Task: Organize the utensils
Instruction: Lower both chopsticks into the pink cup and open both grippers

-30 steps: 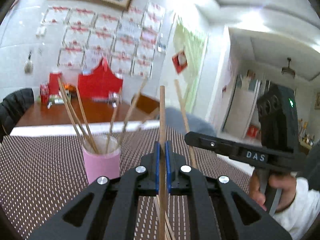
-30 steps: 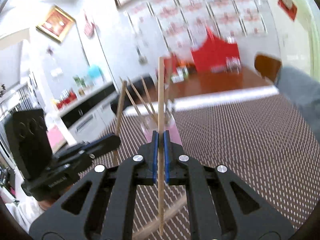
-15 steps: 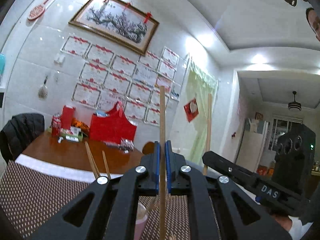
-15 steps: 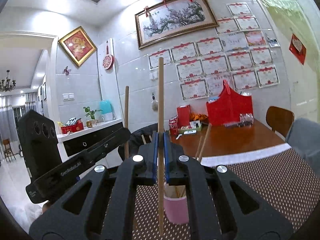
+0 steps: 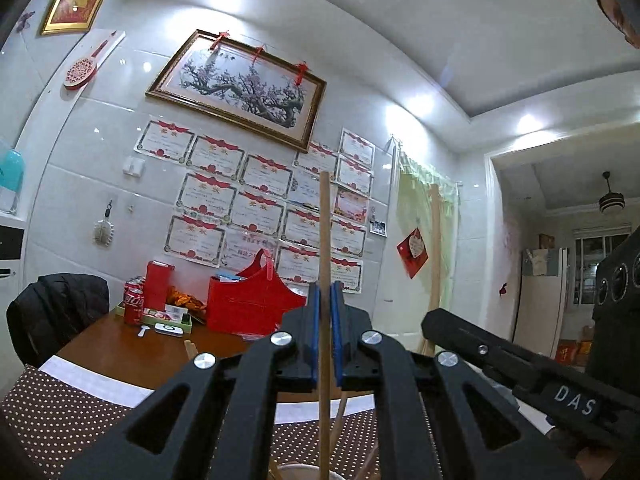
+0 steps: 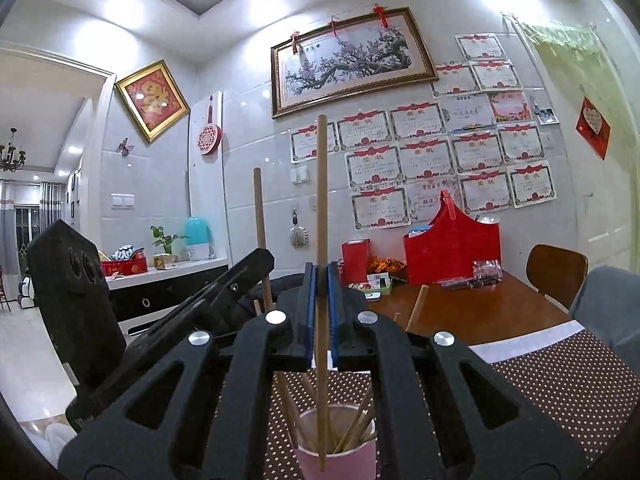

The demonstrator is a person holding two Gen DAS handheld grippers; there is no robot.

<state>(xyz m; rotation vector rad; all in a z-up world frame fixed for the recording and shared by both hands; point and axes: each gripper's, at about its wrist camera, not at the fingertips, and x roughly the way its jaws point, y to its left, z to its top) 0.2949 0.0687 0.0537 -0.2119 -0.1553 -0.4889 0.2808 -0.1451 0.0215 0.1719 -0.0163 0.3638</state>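
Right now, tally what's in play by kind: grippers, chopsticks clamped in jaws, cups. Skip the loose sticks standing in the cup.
Grippers: 2, the left gripper and the right gripper
Clamped chopsticks: 2, the left chopstick and the right chopstick
Cups: 1, the pink cup
Total: 5

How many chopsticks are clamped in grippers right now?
2: one chopstick upright in the left gripper, another chopstick in the right gripper. More stand in the pink cup.
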